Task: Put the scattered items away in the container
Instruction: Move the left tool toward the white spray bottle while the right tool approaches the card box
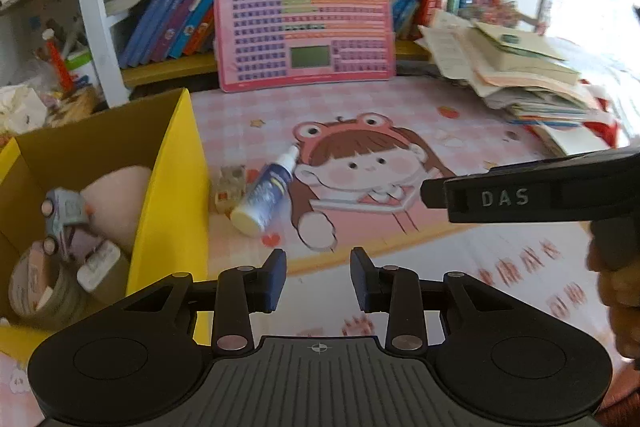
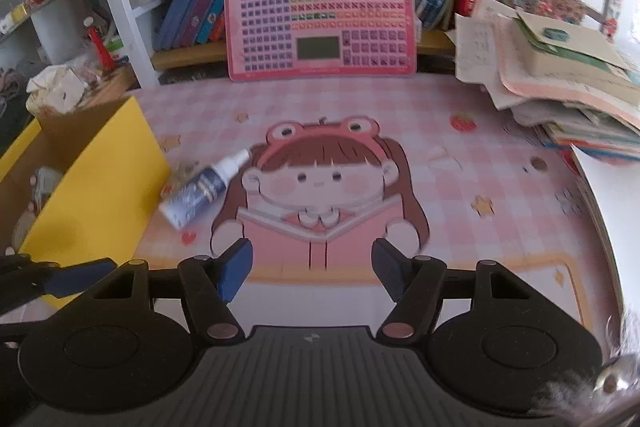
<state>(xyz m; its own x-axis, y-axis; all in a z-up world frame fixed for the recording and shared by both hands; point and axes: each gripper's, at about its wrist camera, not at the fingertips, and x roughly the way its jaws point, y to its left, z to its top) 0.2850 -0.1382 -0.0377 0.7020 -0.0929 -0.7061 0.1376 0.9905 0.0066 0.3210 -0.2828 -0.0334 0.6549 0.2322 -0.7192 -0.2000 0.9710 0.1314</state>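
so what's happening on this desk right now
A person holding a two-finger gripper in each hand is tidying loose items into the yellow cardboard box at the left of the pink cartoon desk mat. The box already holds a toy car and other bits. A blue spray bottle with a white cap lies on its side on the mat beside the box. The left gripper and right gripper both hover empty, jaws open.
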